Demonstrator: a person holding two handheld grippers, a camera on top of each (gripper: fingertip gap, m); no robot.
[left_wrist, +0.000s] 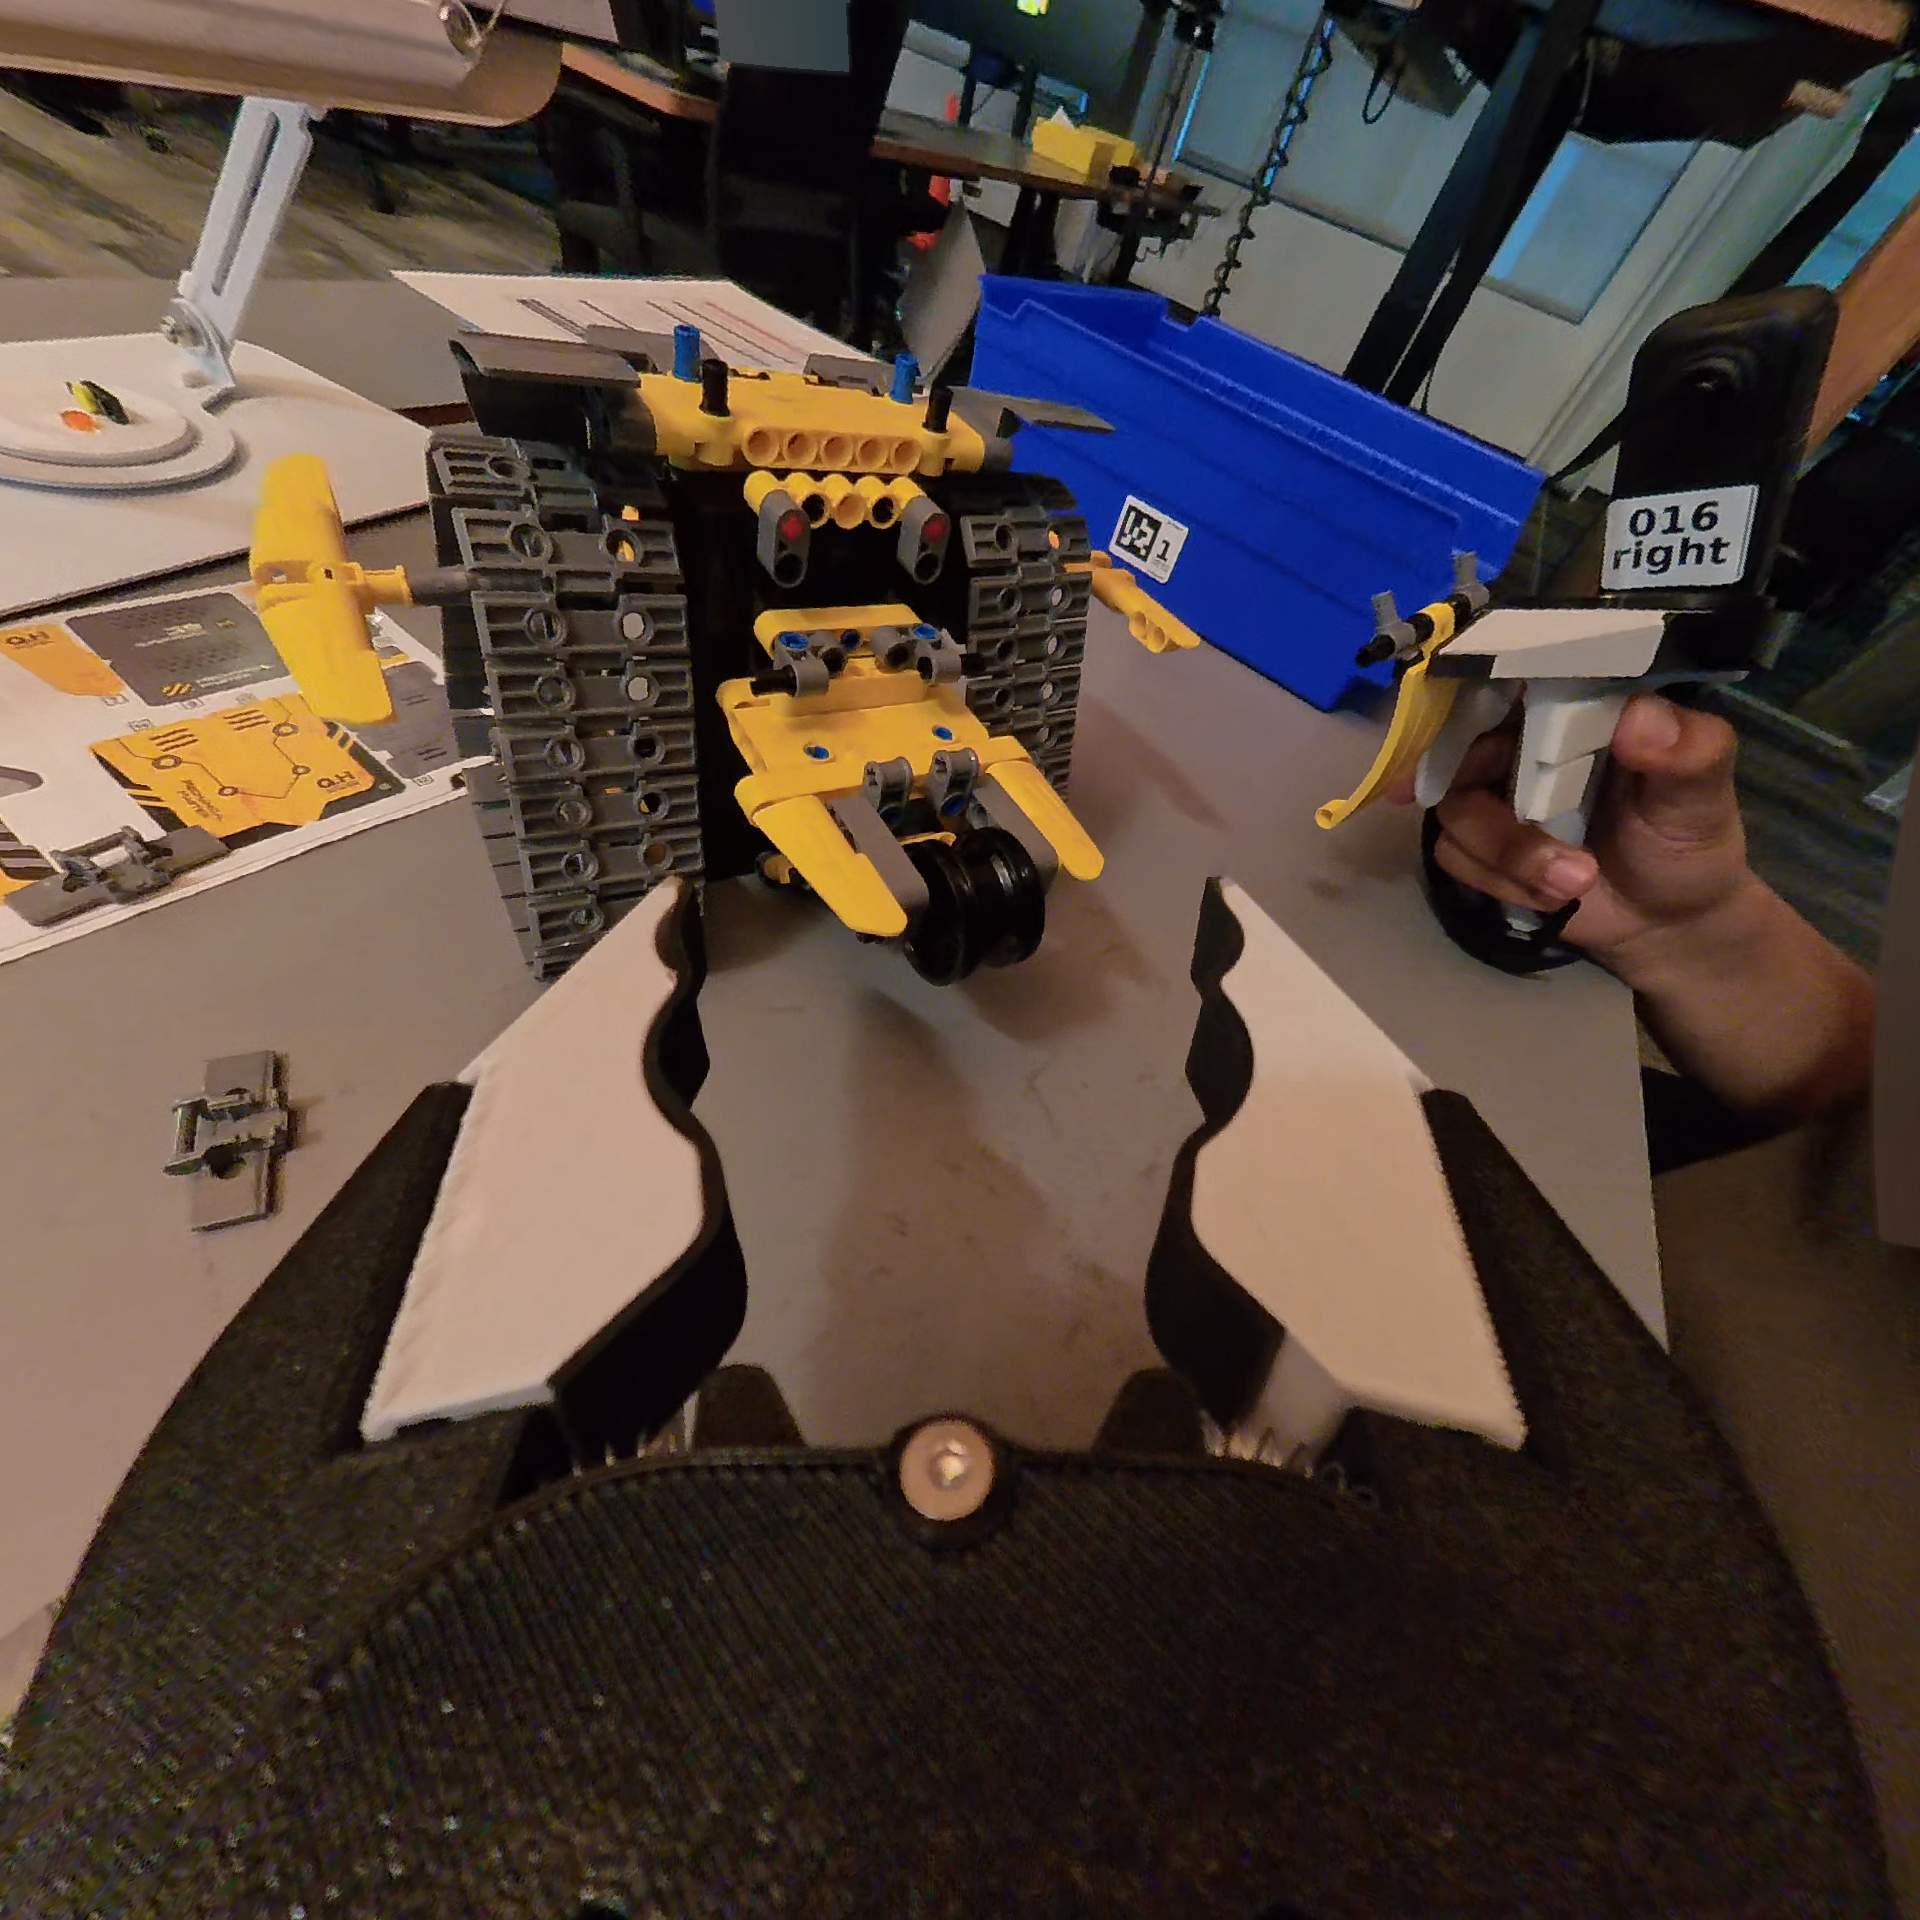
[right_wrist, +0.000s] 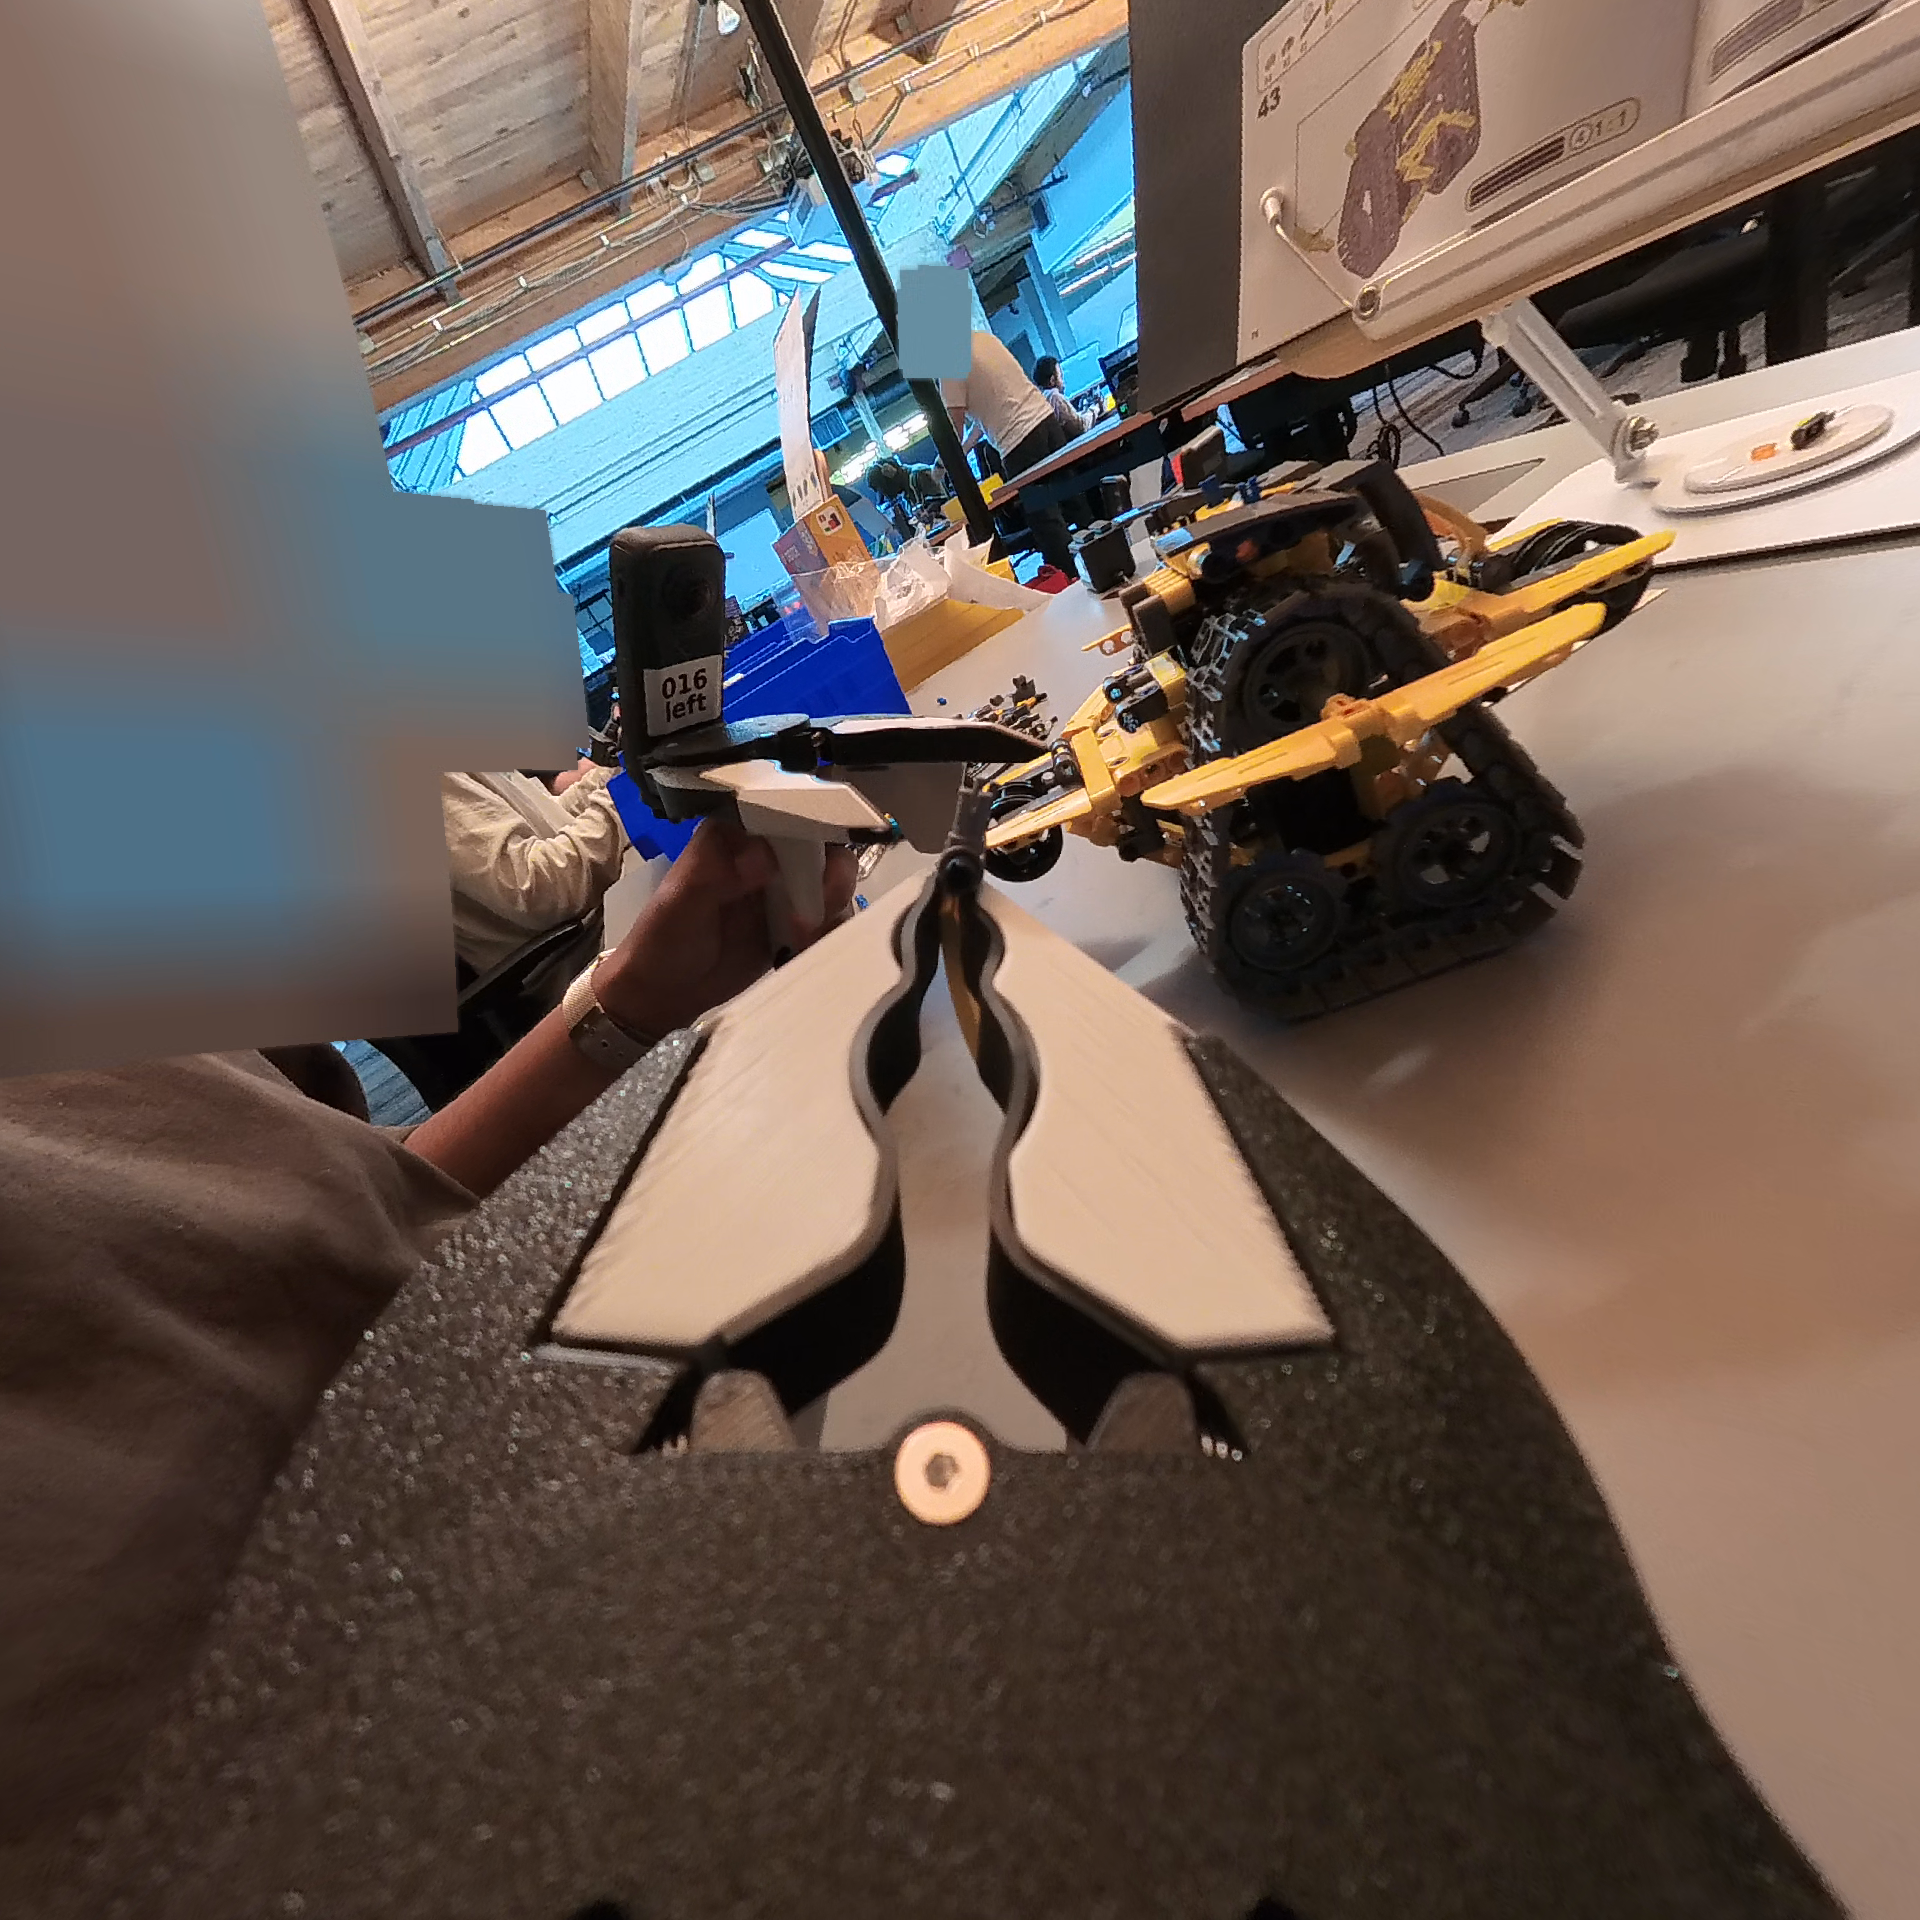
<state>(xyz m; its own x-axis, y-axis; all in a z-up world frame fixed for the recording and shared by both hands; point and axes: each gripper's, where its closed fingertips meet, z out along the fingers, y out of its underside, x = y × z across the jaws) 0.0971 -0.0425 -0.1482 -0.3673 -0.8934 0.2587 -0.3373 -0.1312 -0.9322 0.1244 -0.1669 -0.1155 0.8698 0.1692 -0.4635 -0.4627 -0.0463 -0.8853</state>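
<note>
A: What is the left gripper (left_wrist: 951, 914) doing?
B: Its fingers are spread wide and empty over the grey table (left_wrist: 935, 1143). Just ahead stands the yellow tracked model (left_wrist: 769, 644), with a blue bin (left_wrist: 1247, 488) beyond it to the right.
A: And the right gripper (right_wrist: 951, 883)?
B: Pinching a curved yellow piece (left_wrist: 1392, 727), with the model off to its right.

The curved yellow piece (right_wrist: 971, 997) between the right gripper (right_wrist: 951, 883) fingers is mostly hidden — only a thin strip shows. The small parts (right_wrist: 1003, 707) near the blue bin (right_wrist: 800, 655) are too small to tell.
</note>
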